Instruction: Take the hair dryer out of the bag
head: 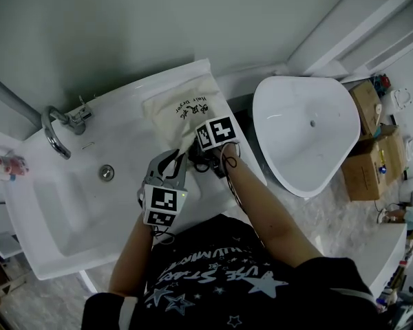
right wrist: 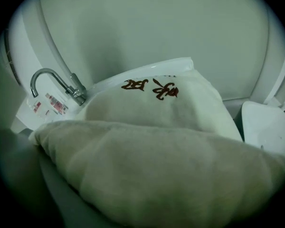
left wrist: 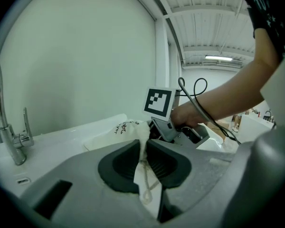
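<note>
The left hand-held gripper (left wrist: 143, 161) pinches the drawstring edge (left wrist: 141, 139) of the cream hair-dryer bag (head: 182, 112) lying on the white bench (head: 127, 126) beside the sink (head: 62, 208), while the right hand-held gripper (head: 208, 158) noses into its cloth, jaws covered, state unclear.

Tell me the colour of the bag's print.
Dark reddish brown print on the cream bag; right gripper view shows it best.

Your cloth bag (head: 181, 115), in the upper middle of the head view, carries brown print: "Hair Dryer" beside Chinese characters too small to read. The characters also show on it in the right gripper view. Your shirt (head: 213, 280), at the bottom, bears pale lettering among stars, which is not legible.
</note>
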The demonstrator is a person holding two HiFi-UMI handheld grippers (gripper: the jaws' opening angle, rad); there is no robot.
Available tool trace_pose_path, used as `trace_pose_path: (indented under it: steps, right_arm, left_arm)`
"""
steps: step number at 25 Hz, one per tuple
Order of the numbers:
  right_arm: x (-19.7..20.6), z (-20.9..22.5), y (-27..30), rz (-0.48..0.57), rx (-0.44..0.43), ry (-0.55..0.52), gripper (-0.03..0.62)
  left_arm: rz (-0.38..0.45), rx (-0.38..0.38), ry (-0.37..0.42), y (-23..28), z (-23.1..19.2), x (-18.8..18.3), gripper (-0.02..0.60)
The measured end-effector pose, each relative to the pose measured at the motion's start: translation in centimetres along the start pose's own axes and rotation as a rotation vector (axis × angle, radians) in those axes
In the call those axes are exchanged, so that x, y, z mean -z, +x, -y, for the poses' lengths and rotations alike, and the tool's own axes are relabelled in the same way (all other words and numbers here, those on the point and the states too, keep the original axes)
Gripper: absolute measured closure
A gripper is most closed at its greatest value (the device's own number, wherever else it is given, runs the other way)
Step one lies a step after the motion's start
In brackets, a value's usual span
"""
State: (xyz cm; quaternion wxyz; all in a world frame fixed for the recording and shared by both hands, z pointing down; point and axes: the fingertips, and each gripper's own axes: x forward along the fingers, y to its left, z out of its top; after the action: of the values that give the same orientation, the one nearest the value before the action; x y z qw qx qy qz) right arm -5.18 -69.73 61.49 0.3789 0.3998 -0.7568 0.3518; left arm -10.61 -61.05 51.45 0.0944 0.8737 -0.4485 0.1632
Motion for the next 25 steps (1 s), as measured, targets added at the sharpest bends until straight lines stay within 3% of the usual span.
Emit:
trace_pose_path:
  steps: [1, 2, 4, 11, 25]
  right_arm:
    - [0.0, 0.2, 0.2, -0.004, 0.001, 0.000, 0.302]
    - [0.0, 0.3, 0.3, -0.002, 0.013, -0.008, 0.351]
    - [-0.1, 0.4, 0.4, 0.003, 0.032, -0.030, 0.376]
    - [0.0, 0.2, 0.2, -0.014, 0.012, -0.039, 0.407]
    - [3.1, -1.4, -5.2, -0.020, -0.224, 0.060, 0.410]
  left_arm:
    - [0.000, -0.002, -0.002, 0.1, -0.1, 0.0, 0.520]
    - [0.000, -0.004, -0.005, 0.1, -0.2, 0.1, 0.520]
    - [-0.002, -0.010, -0.013, 0.1, -0.4, 0.3, 0.520]
    - [-0.011, -0.024, -0.012, 0.3, -0.5, 0.4, 0.520]
    - [-0.015, -0.065, -0.036, 0.7, -0.4, 0.2, 0.520]
